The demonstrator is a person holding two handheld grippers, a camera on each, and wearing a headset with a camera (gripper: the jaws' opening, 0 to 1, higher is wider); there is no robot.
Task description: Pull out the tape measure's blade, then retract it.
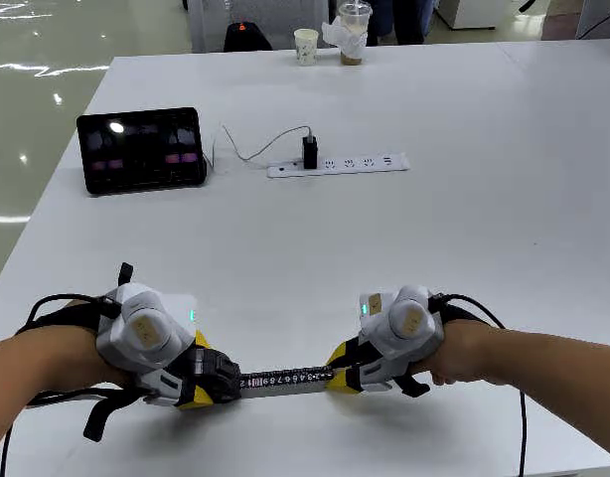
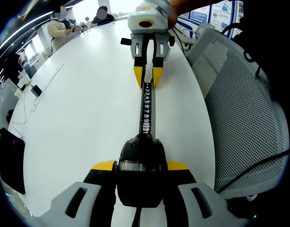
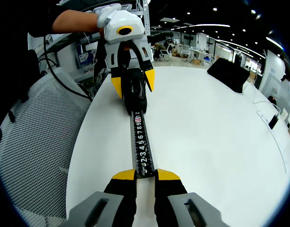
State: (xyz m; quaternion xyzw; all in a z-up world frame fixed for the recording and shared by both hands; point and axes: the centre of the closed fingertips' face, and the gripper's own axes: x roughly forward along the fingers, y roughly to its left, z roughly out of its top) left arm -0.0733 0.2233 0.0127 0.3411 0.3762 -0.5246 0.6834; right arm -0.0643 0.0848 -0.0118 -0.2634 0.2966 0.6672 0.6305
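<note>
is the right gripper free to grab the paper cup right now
Probably not yet: the right gripper is shut on the blade, which runs straight to the case in the left gripper, and the paper cup stands far across the table.

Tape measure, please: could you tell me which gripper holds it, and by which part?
The left gripper clamps the black case by its sides; the right gripper pinches the tip of the pulled-out blade.

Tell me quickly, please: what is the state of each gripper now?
Left gripper: closed, holding the tape measure case.
Right gripper: closed, holding the end of the blade.
</note>
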